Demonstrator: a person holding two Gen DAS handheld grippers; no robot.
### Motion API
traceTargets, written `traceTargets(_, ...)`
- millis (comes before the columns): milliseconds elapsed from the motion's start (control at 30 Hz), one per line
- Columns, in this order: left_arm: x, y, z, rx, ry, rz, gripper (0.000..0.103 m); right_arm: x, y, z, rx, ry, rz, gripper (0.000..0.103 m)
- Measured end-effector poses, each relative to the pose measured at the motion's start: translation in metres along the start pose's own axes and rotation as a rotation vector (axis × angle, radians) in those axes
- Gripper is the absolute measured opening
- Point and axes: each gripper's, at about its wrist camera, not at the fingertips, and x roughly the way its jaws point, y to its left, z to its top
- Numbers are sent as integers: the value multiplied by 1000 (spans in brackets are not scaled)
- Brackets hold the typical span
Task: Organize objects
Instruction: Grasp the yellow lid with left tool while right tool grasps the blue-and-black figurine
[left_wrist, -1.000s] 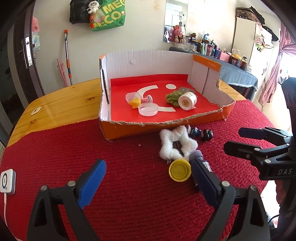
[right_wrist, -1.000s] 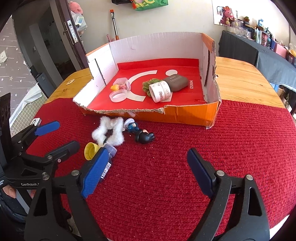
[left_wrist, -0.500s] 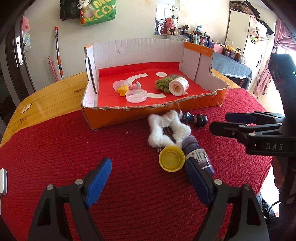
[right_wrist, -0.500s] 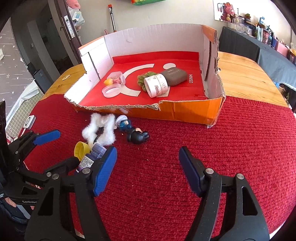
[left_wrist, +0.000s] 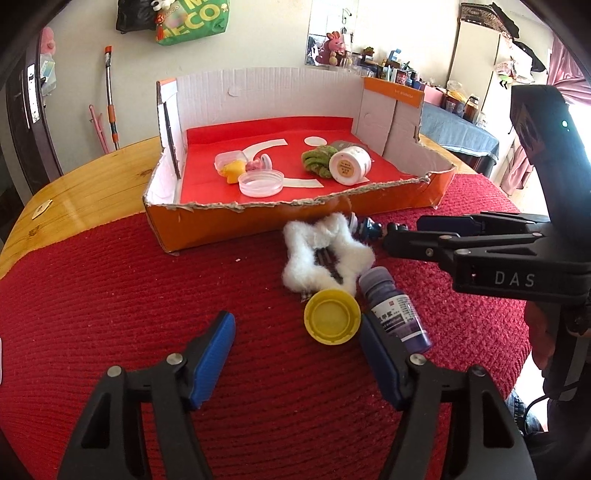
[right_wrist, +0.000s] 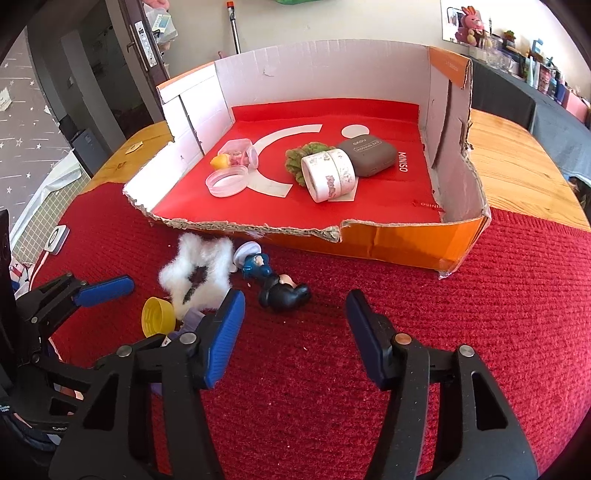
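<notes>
A white fluffy star clip (left_wrist: 325, 254), a yellow cap (left_wrist: 331, 321), a purple bottle (left_wrist: 395, 308) and a small blue-and-black figurine (right_wrist: 282, 291) lie on the red mat in front of the box. My left gripper (left_wrist: 295, 332) hovers low over the mat, its jaws closing. The cap sits just ahead of its right finger, untouched. My right gripper (right_wrist: 293, 306) is also closing, with the figurine just beyond its fingertips and no pad pressing on it. The right gripper (left_wrist: 406, 232) reaches in from the right in the left wrist view, hiding part of the figurine.
An open cardboard box (right_wrist: 399, 243) with a torn front wall holds a clear lid, a small plastic tub, a green scrunchie, tape rolls and a grey case. The red mat (left_wrist: 110, 295) covers a wooden table (left_wrist: 92, 177). A white device (right_wrist: 57, 238) lies at the mat's left edge.
Both grippers' jaws have narrowed. The right gripper has come down and closer to the figurine. The left gripper has edged closer to the yellow cap and bottle.
</notes>
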Motion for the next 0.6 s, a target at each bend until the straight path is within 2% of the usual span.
traceTargets(233, 1, -3, 0, 4, -4, -13, 60, 7, 2, 3, -10, 5, 9, 49)
traceTargets(367, 2, -5, 1, 6, -7, -17, 53, 11, 5, 4, -24, 4, 5, 41)
traceTargets(433, 2, -6, 1, 9, -8, -23, 43, 12, 7, 4, -34, 5, 5, 30)
traceTargets(533, 2, -8, 2, 12, -7, -30, 32, 10, 9, 2, -48, 4, -2, 30)
traceTargets(600, 1, -8, 1, 10, -8, -34, 31, 9, 9, 1, -48, 3, 0, 29)
